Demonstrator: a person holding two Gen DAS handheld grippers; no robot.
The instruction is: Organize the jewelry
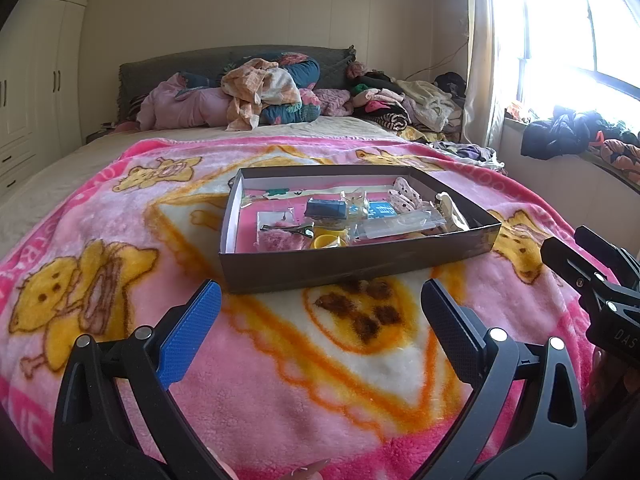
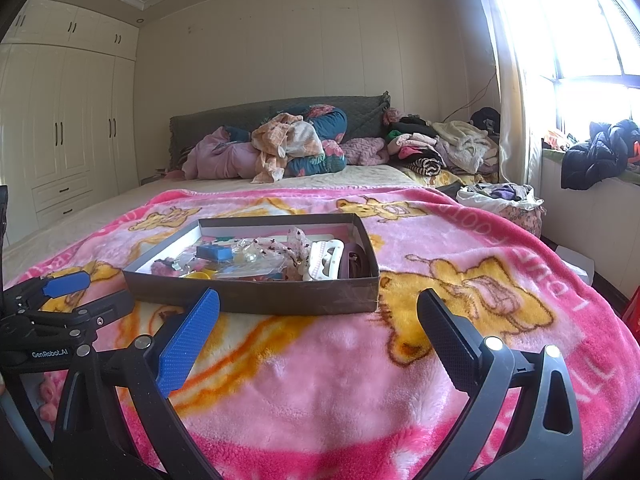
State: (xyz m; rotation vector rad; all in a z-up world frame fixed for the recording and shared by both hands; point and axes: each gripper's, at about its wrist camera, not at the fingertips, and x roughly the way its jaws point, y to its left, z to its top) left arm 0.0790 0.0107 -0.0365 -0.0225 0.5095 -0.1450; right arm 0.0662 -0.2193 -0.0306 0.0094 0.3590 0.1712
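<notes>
A bedroom scene seen from two cameras, each looking forward along a hand-held tool. A bed is covered with a fluffy pink blanket [image 1: 280, 380] printed with yellow cartoon bears. On the blanket, near the middle of the bed, sits a shallow dark cardboard box [image 1: 340, 268] with a pale inside.

The box holds a jumble of small accessories. In the left wrist view these include a metal hair clip [image 1: 286, 231] lying over something pink and fuzzy, a yellow ring-shaped piece [image 1: 328, 240] near the front wall, a dark blue rectangular item [image 1: 325, 208] near the centre, several clear plastic bags [image 1: 396, 226], and a pale spotted fabric bow [image 1: 406, 199] toward the right end. In the right wrist view a white hair claw [image 2: 324, 264] leans against the right end of the box, beside a dark reddish band. Finer detail of the pieces is too small to tell.

The left tool [image 1: 320, 320] is held just in front of the box, its jaws spread wide apart with nothing between them; one finger has a blue textured pad, the other a black one. The right tool [image 2: 318, 324] is likewise spread wide and holding nothing, in front of the box and apart from it. Each tool appears at the edge of the other's view.

Behind the box, piles of clothes [image 2: 432, 148] and bedding lie against a dark grey headboard [image 2: 240, 116]. Cream wardrobes [image 2: 60, 120] stand at the left, and a bright window [image 2: 580, 40] at the right.
</notes>
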